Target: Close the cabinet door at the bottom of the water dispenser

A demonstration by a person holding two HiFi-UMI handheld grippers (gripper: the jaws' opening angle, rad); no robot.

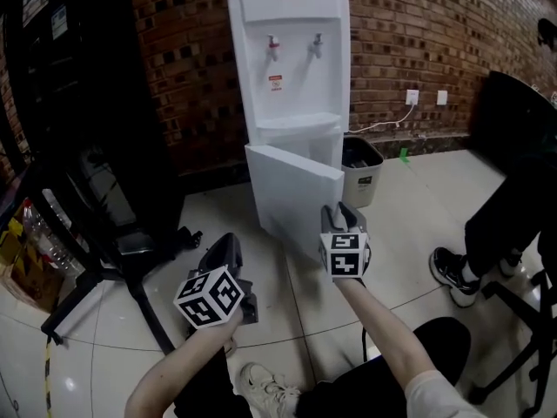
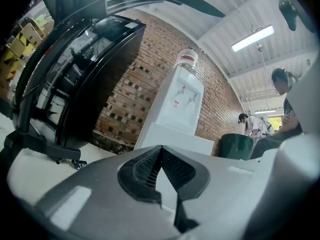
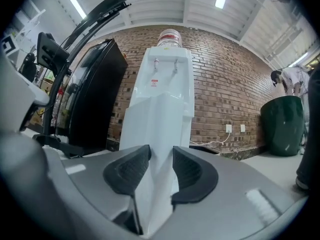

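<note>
The white water dispenser stands against the brick wall. Its bottom cabinet door hangs swung out toward me, hinged on the left. My right gripper points level at the door's free edge. In the right gripper view that edge runs between the two pads of the right gripper, and the pads press on it. My left gripper hangs lower left, apart from the door. In the left gripper view the left gripper has its pads meeting at the tips, nothing between them, with the door ahead.
A tall black glass-front cabinet stands left of the dispenser, a black stand's legs spread on the floor before it. A grey bin sits right of the dispenser. A seated person's shoe is at the right.
</note>
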